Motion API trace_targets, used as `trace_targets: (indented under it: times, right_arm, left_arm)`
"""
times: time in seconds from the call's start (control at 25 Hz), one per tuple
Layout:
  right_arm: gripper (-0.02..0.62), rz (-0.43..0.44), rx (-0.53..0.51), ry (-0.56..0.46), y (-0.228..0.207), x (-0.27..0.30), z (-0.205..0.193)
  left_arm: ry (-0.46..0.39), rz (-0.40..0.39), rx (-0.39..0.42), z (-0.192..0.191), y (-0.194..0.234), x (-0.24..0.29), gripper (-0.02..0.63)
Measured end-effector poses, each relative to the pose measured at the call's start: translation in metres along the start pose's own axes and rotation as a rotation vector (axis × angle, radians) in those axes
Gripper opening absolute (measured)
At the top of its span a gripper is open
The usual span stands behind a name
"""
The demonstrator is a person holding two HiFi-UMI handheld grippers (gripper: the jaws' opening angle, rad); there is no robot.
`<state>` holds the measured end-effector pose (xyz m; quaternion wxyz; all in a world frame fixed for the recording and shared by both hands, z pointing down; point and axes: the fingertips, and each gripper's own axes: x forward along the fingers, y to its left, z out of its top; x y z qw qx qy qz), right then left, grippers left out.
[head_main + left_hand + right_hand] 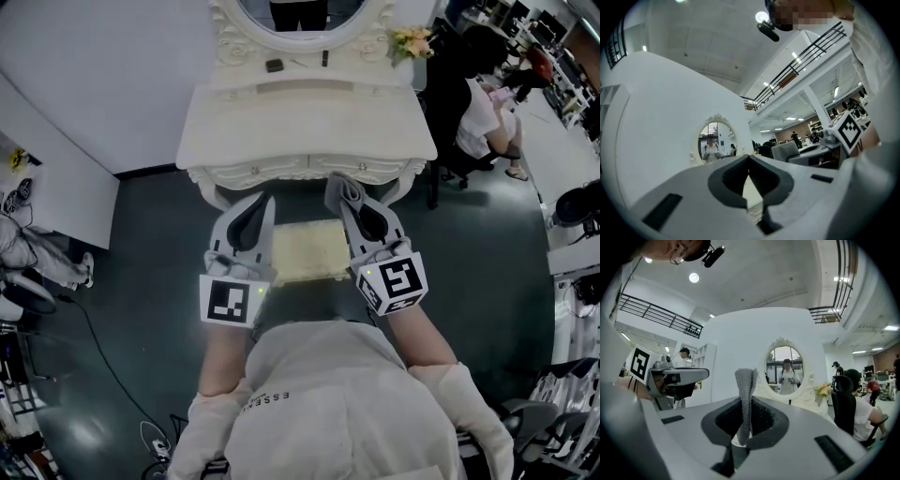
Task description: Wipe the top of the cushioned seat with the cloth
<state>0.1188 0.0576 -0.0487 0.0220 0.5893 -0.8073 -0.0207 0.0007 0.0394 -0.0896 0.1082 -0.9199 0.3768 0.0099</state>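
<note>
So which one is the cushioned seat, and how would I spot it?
Find the white carved dressing table under the oval mirror. Right in front of it, on the dark floor, stands the cushioned seat: the only pale yellow, square padded top there.

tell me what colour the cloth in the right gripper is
The cloth is grey with a knitted texture; clearest in the right gripper view.

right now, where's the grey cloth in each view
Head view: cloth sticks out of the right gripper tips, centre-right.
Left gripper view: not in it.
Right gripper view: centre, upright, pinched between the jaws.
Shared landmark: the oval mirror, in all three.
</note>
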Motion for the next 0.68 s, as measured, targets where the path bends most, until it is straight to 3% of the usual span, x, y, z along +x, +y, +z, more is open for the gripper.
trace_targets:
  times: [0.24, 0.68]
  right_arm:
    - [0.028, 0.056, -0.025, -0.024, 0.006, 0.0, 0.005]
    - [0.028, 0.066, -0.068, -0.04, 0.009, -0.001, 0.009]
  left_arm:
    - [-0.005, 0.005, 0.02, 0.002, 0.001, -0.004, 0.002]
    - [0.04, 0.012, 0.02, -0.01, 0.003, -0.006, 0.002]
